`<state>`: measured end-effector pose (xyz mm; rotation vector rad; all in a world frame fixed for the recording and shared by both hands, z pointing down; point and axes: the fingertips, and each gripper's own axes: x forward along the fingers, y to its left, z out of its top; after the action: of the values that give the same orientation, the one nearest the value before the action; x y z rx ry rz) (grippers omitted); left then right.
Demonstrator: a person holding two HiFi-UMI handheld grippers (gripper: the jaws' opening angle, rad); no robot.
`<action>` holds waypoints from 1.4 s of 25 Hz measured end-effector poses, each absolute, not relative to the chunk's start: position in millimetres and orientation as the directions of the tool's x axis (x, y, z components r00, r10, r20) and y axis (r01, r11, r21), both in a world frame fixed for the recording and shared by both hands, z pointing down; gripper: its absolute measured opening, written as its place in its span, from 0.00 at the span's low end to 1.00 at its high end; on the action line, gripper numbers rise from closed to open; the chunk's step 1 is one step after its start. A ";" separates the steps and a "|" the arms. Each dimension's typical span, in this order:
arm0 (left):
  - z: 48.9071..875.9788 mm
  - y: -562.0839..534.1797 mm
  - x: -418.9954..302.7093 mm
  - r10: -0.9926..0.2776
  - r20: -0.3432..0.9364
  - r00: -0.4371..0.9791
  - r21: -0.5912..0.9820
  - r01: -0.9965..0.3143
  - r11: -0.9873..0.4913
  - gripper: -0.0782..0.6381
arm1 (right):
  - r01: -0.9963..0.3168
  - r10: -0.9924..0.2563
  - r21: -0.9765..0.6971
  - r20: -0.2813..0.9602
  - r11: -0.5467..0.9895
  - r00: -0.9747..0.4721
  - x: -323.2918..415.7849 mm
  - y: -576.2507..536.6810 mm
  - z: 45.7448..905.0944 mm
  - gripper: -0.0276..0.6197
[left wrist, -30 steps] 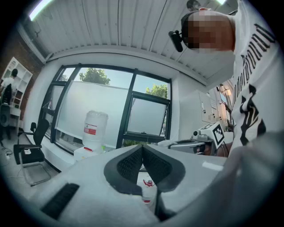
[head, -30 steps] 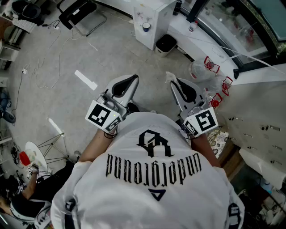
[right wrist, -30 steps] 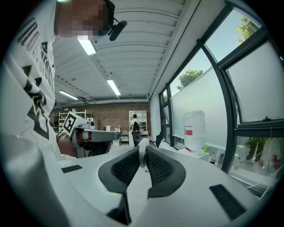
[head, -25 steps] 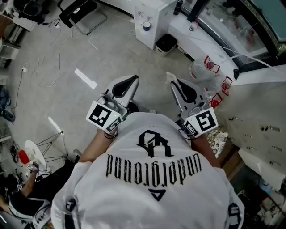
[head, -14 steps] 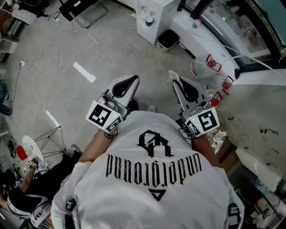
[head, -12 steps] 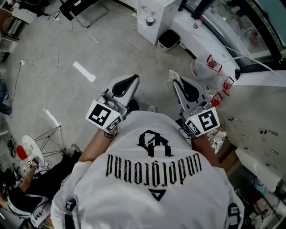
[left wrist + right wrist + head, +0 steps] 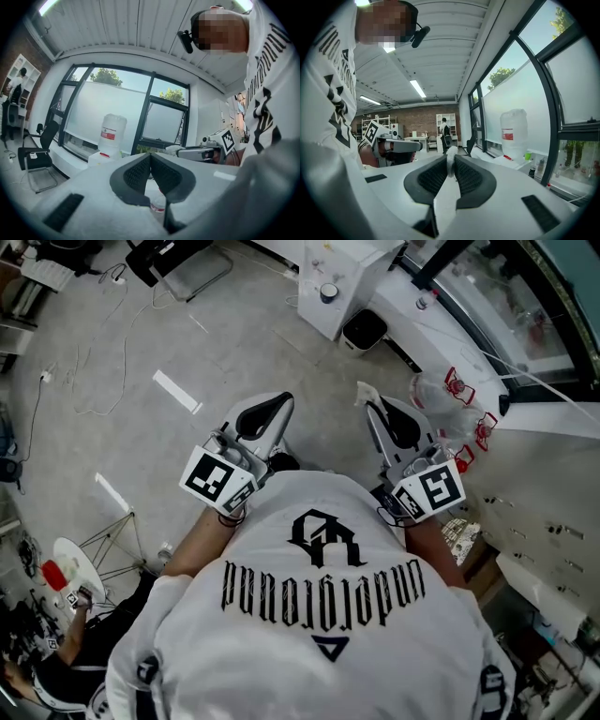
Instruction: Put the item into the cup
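Observation:
I hold both grippers in front of my chest above the floor. My right gripper (image 7: 368, 401) (image 7: 450, 169) is shut on a small, thin white item (image 7: 450, 168) that sticks out past the jaw tips (image 7: 361, 393). My left gripper (image 7: 284, 401) (image 7: 150, 161) is shut with nothing between its jaws. The left gripper view shows the right gripper (image 7: 199, 152) with the white item (image 7: 174, 150) at its tip. A small round container (image 7: 329, 292), perhaps a cup, stands on a white cabinet (image 7: 349, 259) ahead.
A black bin (image 7: 365, 332) sits beside the cabinet. A clear bag and red-handled things (image 7: 450, 395) lie by a white counter (image 7: 553, 474) at my right. Cables and white strips (image 7: 176, 392) lie on the floor, a chair (image 7: 173, 263) farther off. A water jug (image 7: 111, 136) stands by the window. A person (image 7: 56, 671) sits at lower left.
The head view has drifted, so the cabinet and bin now show farther right and the floor lower. Both grippers keep the same pose, the right one still shut on the white item.

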<state>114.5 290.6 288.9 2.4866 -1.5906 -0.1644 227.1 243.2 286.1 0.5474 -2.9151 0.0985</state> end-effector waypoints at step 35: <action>299.2 261.4 -38.8 -0.929 0.038 0.369 0.213 -0.911 -0.353 0.13 | -0.354 -0.341 -0.035 0.196 0.935 -0.919 82.4 184.4 294.2 0.12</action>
<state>-38.8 261.4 299.2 2.4289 -1.6565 -0.1323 82.4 184.4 294.2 0.5263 -2.9042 0.1035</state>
